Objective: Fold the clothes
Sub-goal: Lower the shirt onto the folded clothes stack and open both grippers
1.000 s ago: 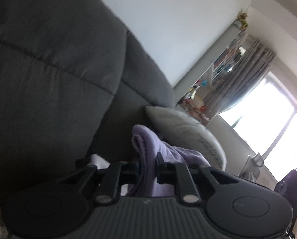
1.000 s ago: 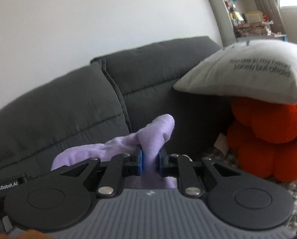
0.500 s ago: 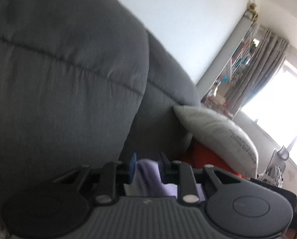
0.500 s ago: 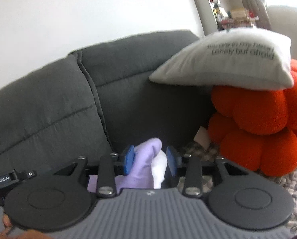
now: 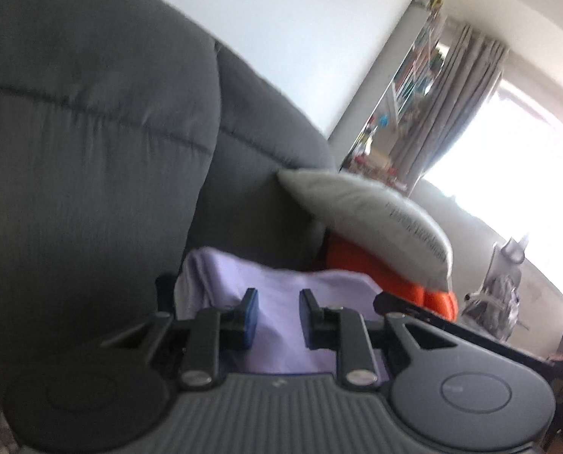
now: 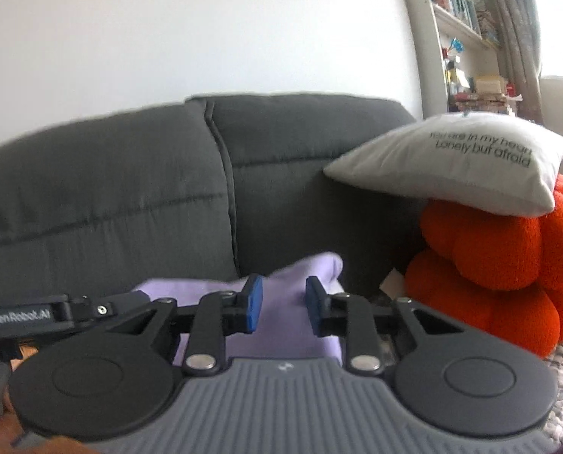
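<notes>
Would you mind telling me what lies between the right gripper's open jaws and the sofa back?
Only the lilac garment, lying slack beyond the right gripper and against the grey sofa back; the right wrist view shows it.

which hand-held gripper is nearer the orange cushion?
Right, as far as these views show. The right hand-held gripper sits just left of the orange cushion; the left hand-held gripper is farther left.

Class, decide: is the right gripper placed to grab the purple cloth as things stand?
Probably yes. The right gripper is open, and the purple cloth lies just beyond its fingers with nothing between them.
</notes>
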Available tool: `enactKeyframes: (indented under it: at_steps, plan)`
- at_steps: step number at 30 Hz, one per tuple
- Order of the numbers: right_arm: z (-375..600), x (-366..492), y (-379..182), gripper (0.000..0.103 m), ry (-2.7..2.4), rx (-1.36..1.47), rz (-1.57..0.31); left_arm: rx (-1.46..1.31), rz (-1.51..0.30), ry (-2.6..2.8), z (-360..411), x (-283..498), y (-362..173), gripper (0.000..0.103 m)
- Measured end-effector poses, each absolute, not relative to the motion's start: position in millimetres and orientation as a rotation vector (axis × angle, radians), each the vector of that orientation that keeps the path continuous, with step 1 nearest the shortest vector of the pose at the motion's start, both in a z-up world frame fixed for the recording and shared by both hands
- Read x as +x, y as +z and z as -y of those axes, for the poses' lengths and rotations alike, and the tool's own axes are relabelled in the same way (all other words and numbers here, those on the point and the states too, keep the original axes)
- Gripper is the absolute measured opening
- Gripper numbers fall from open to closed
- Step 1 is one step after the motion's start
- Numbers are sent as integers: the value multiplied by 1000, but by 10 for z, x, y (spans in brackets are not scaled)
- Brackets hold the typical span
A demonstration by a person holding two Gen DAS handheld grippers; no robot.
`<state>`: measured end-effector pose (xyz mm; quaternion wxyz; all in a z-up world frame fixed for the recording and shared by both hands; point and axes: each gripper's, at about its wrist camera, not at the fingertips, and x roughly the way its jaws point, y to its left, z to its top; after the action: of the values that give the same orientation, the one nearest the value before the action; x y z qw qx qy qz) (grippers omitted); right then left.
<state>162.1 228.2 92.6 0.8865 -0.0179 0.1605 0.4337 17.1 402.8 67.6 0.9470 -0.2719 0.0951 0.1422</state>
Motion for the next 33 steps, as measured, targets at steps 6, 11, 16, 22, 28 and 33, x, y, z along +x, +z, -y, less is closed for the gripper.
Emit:
enactKeyframes:
  at_steps: [6,11,16,22,28,33]
  plan:
    - [-2304,1787,848,23,874,5,-403,-541,-215,291,-4040,217,652,21]
    - [-2250,1866,860,23,853,38,-433,-530,-233,293,-4050,255,632,21]
    - [-2105,1902,919,24,814,65,-439,-536,-242,295,-4054,269,656,21]
    - [-2011,1758,1038,24,858,68,-408,-551,-236,298,-4037,237,692,24]
    - [-2009,1552,1019,25,879,-5,-399,-529,-250,313,-3940,186,783,33]
    - [-1920,1419,1095,32,885,-24,-404,-494,-272,335,-3783,80,917,49]
